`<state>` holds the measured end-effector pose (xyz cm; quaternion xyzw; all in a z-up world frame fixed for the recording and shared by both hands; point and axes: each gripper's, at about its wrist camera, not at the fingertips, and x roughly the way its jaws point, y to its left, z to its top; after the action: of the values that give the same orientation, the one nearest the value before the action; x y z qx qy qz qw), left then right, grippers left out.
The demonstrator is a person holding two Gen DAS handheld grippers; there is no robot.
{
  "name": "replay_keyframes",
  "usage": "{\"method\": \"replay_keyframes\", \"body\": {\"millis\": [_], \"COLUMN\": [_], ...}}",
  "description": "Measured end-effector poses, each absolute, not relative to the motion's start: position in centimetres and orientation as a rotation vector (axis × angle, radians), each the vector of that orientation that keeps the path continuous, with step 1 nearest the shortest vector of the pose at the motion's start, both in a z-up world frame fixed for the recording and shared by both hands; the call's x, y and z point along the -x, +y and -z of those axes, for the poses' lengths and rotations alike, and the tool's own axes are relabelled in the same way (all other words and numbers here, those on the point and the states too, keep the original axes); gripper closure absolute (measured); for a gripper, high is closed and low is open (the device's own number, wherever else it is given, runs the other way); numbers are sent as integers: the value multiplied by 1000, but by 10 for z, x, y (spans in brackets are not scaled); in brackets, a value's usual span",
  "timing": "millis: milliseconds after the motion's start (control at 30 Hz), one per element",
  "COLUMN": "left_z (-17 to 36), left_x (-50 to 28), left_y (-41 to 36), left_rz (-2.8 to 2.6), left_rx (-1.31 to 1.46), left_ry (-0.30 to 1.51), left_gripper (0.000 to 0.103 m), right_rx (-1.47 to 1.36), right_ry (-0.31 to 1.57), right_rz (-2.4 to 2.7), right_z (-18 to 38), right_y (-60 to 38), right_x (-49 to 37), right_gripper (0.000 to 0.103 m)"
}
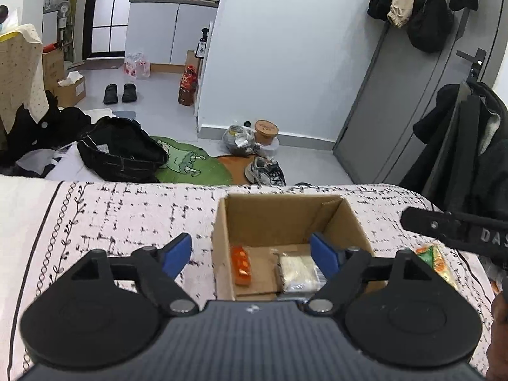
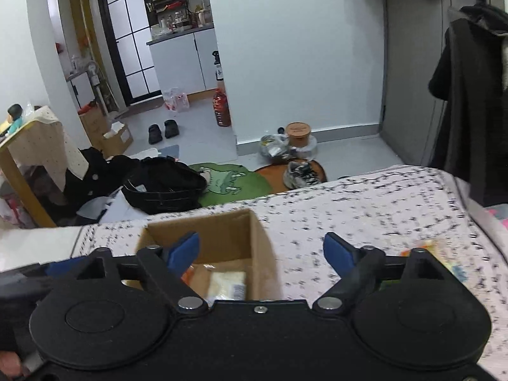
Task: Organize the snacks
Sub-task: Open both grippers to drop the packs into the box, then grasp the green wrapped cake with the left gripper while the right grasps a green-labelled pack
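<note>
- 2 grippers hover over the patterned bedspread, both pointing down toward the open cardboard box
- Left gripper has its blue-padded jaws spread wide with nothing between the pads; one finger is over the bedspread, the other over the box
- Inside the box, an orange snack packet lies by the left wall, and a pale wrapped snack sits apart to its right
- Right gripper is also wide open and empty, straddling the box's right wall
- Further right, a green-and-orange snack bag lies on the bedspread outside the box, blurred in the right wrist view
</note>
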<state>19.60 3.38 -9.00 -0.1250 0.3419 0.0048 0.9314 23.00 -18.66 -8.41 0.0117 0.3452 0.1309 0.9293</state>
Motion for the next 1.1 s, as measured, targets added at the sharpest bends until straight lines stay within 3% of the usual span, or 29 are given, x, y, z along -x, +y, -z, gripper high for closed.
{"method": "replay_keyframes", "body": {"millis": [67,267,1100], "left_z": [87,78,83], "left_x": [-191,-179,-182], "left_y": [29,8,-80], "left_rz": [-2,36,317], "left_rx": [258,237,84], "left_ry": [704,663,723], "left_gripper": [20,0,0], "right_rx": [-6,-16,-124], "right_ry": [710,745,900], "right_rz": [-251,-199,12], "right_z": [82,77,111], "right_y": [-197,-231,-307], "right_x": [-225,-210,-183], "right_gripper": [13,10,7]}}
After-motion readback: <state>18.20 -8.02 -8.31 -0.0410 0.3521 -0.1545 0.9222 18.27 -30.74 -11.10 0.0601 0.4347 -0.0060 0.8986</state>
